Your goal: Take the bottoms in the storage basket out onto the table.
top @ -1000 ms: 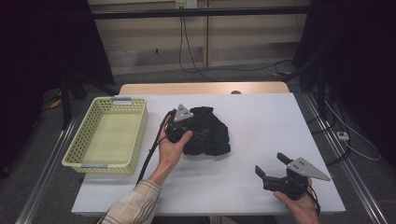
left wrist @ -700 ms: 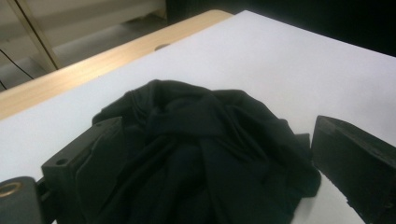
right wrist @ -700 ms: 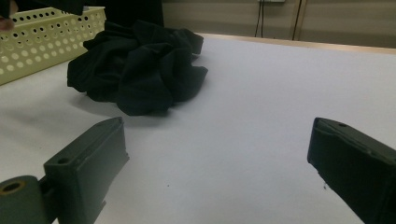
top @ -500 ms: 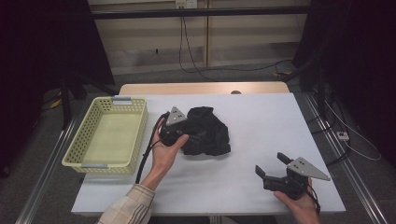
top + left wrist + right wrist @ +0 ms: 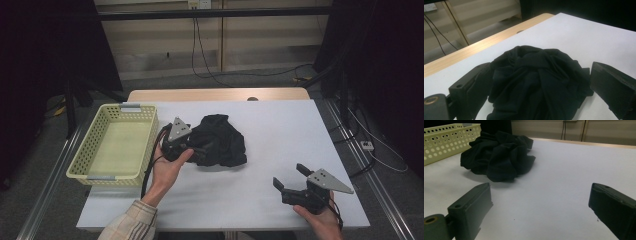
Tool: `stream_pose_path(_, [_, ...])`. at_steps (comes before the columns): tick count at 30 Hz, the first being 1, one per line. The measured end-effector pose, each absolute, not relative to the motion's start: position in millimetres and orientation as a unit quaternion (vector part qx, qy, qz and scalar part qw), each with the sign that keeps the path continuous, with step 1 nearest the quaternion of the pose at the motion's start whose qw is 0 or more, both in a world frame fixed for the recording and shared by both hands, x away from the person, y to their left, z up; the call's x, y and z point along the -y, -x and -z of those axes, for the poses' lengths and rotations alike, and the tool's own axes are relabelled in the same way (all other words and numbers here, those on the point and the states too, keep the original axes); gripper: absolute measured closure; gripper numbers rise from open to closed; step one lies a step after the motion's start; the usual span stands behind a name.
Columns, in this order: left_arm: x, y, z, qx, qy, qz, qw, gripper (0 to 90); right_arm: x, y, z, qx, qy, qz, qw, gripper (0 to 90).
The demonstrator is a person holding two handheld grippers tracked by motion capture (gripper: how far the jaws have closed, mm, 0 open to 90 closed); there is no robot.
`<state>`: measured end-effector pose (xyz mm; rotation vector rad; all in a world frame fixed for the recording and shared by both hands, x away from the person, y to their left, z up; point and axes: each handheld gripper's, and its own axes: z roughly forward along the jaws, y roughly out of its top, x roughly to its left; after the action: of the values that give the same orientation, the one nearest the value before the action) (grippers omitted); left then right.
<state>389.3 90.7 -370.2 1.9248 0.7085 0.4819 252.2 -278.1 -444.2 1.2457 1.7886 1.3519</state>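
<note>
As I looked over the near edge of the counter [image 5: 260, 210], my right hand-held gripper [image 5: 291, 180] sat nearest me, well apart from the black cloth [image 5: 220, 141], its jaws spread wide with nothing between them; in the right gripper view the cloth [image 5: 499, 155] lay farther off, across bare white surface. Farther in, my left hand-held gripper [image 5: 192, 150] was at the cloth's basket-side edge. In the left gripper view its jaws stood apart on either side of the crumpled heap [image 5: 536, 82], the fabric bulging between them, not yet pinched as far as I could tell.

The cloth lay bunched in a loose mound near the middle of the counter, just beside the yellow basket [image 5: 80, 160], which stood empty on the side of the cloth away from my right gripper.

I judged the cloth soft, light and limp: it would sag and trail rather than hold a shape, and a thin fold might slip out. The best hold seemed to me a thick bunch of folds near the top of the mound, taken deep between the jaws, so the whole piece lifted together. Beyond the cloth, the wooden strip [image 5: 215, 95] marked the counter's far edge.
</note>
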Motion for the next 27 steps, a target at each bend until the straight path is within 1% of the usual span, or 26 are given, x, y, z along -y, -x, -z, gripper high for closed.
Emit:
stream_pose_path(4, [-97,-385,367,-0.288,-0.784,-0.195,0.514,4.5,278,-252,444,-0.669,-0.466,-0.505,0.284,4.8])
stream_pose_path(13, [-111,-374,363,-0.296,-0.781,-0.213,0.506,4.4,278,-252,444,-0.670,-0.464,-0.506,0.283,4.8])
stream_pose_path(17, [-118,-367,366,-0.300,-0.777,-0.209,0.512,4.5,278,-252,444,-0.668,-0.466,-0.506,0.284,4.8])
stream_pose_path(23, [-131,-355,374,-0.315,-0.777,-0.209,0.504,5.6,278,-252,444,-0.668,-0.466,-0.505,0.284,4.8])
stream_pose_path(27, [-140,-349,376,-0.315,-0.778,-0.209,0.503,5.6,277,-252,444,-0.668,-0.466,-0.505,0.285,4.8])
